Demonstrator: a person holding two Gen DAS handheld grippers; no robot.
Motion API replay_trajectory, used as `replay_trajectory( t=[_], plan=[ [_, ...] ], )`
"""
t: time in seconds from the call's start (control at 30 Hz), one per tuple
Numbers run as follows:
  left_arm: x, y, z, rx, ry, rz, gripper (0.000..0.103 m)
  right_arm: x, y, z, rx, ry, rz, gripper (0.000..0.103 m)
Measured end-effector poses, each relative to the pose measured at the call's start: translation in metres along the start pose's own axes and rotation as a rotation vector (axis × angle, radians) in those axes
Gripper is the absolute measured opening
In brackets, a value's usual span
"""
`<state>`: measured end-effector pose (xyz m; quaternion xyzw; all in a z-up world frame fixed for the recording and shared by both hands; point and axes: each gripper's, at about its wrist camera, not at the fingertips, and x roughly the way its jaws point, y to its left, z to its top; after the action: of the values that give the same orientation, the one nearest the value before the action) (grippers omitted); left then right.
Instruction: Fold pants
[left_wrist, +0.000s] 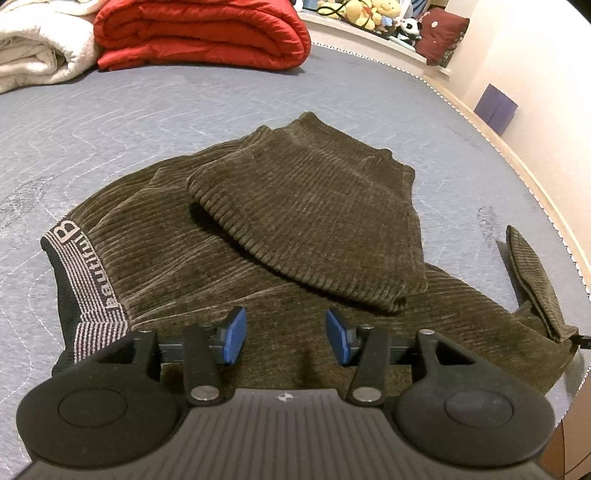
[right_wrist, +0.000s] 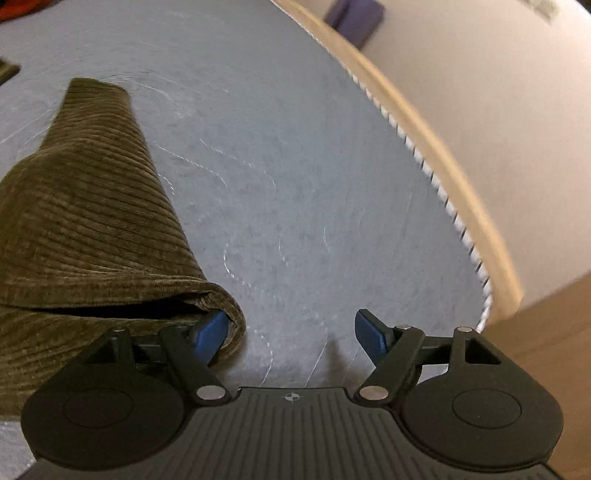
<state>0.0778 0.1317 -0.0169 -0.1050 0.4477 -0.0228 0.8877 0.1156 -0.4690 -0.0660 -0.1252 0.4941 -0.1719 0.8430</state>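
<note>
Olive-brown corduroy pants (left_wrist: 280, 229) lie on the grey quilted mattress (left_wrist: 147, 110), with a black and grey lettered waistband (left_wrist: 85, 280) at the left and one leg folded over the top. My left gripper (left_wrist: 286, 336) is open and empty, just above the near part of the pants. My right gripper (right_wrist: 291, 336) is open over bare mattress (right_wrist: 295, 184). A raised fold of the pants (right_wrist: 85, 206) drapes around its left fingertip (right_wrist: 212, 332). That raised cloth also shows at the right in the left wrist view (left_wrist: 535, 280).
A folded red quilt (left_wrist: 199, 33) and a white blanket (left_wrist: 40, 48) lie at the far side of the mattress. Stuffed toys (left_wrist: 369, 14) sit on a ledge beyond. The mattress edge (right_wrist: 436, 155) runs along the right, beside a wall with a purple box (left_wrist: 495, 107).
</note>
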Motion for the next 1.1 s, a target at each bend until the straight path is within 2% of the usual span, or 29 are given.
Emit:
replay_trajectory(
  t=[0.13, 0.17, 0.23, 0.3, 0.4, 0.5, 0.6, 0.7, 0.77, 0.9, 0.93, 1.0, 1.03, 1.1],
  plan=[
    [-0.005, 0.004, 0.000, -0.009, -0.007, -0.005, 0.055, -0.007, -0.007, -0.010, 0.009, 0.010, 0.039, 0.081],
    [-0.006, 0.005, 0.000, -0.013, -0.008, -0.005, 0.055, -0.014, -0.015, -0.012, 0.059, -0.009, 0.093, 0.074],
    [-0.006, 0.007, 0.000, -0.016, -0.009, -0.002, 0.056, -0.028, -0.044, -0.015, 0.241, -0.045, 0.296, 0.070],
    [-0.007, 0.007, 0.000, -0.016, -0.008, 0.000, 0.056, -0.048, -0.068, -0.018, 0.361, -0.140, 0.426, 0.070],
    [-0.005, 0.008, 0.000, -0.015, -0.006, 0.005, 0.056, -0.078, -0.065, -0.018, 0.303, -0.295, 0.476, 0.071],
    [-0.003, 0.006, 0.000, -0.012, -0.004, 0.010, 0.056, -0.096, -0.028, -0.014, 0.135, -0.385, 0.547, 0.071],
    [0.000, 0.003, -0.001, -0.003, 0.001, 0.016, 0.057, -0.098, 0.027, -0.008, -0.072, -0.399, 0.557, 0.070],
    [0.003, 0.003, -0.002, 0.001, 0.005, 0.027, 0.057, -0.099, 0.080, -0.003, -0.226, -0.379, 0.534, 0.070],
    [0.004, 0.005, -0.002, -0.007, 0.008, 0.033, 0.057, -0.088, 0.106, 0.002, -0.297, -0.349, 0.483, 0.070],
    [0.006, 0.009, 0.000, -0.023, 0.010, 0.040, 0.057, -0.066, 0.133, 0.004, -0.389, -0.291, 0.421, 0.068],
    [0.007, 0.009, 0.001, -0.025, 0.010, 0.041, 0.057, -0.063, 0.135, 0.004, -0.410, -0.290, 0.404, 0.063],
    [0.009, 0.009, 0.002, -0.024, 0.013, 0.040, 0.057, -0.061, 0.137, 0.005, -0.405, -0.289, 0.412, 0.046],
    [0.010, 0.008, 0.002, -0.023, 0.015, 0.039, 0.057, -0.063, 0.132, 0.007, -0.383, -0.289, 0.444, 0.026],
    [0.012, 0.007, 0.002, -0.020, 0.019, 0.038, 0.057, -0.070, 0.118, 0.014, -0.323, -0.326, 0.468, 0.020]
  ],
)
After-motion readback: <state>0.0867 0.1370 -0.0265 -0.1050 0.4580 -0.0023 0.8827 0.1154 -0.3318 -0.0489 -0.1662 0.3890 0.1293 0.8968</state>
